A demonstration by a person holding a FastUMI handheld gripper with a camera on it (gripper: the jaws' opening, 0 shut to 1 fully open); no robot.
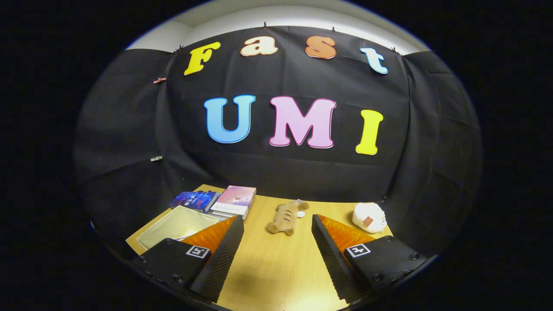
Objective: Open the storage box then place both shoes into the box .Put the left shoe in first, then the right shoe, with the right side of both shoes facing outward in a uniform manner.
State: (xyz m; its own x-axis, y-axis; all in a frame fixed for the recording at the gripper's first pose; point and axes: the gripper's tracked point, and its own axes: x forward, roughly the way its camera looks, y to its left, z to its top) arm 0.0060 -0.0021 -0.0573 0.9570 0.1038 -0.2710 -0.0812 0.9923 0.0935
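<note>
My gripper (pixel 276 255) hangs spread wide over bare table (pixel 276 276), grasping nothing. The storage box (pixel 179 226) sits just beyond my left finger, its top already open as far as I can judge, so I'd swing left. I spot no shoes.

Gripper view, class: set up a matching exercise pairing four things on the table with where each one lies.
Things:
1. storage box
2. plush toy
3. white object
4. books

Places:
A. beyond the right finger
B. on the table ahead, between the open tongs' fingers
C. beyond the left finger, nearest it
D. behind the box, by the cloth wall

Pairs: 1-C, 2-B, 3-A, 4-D
</note>
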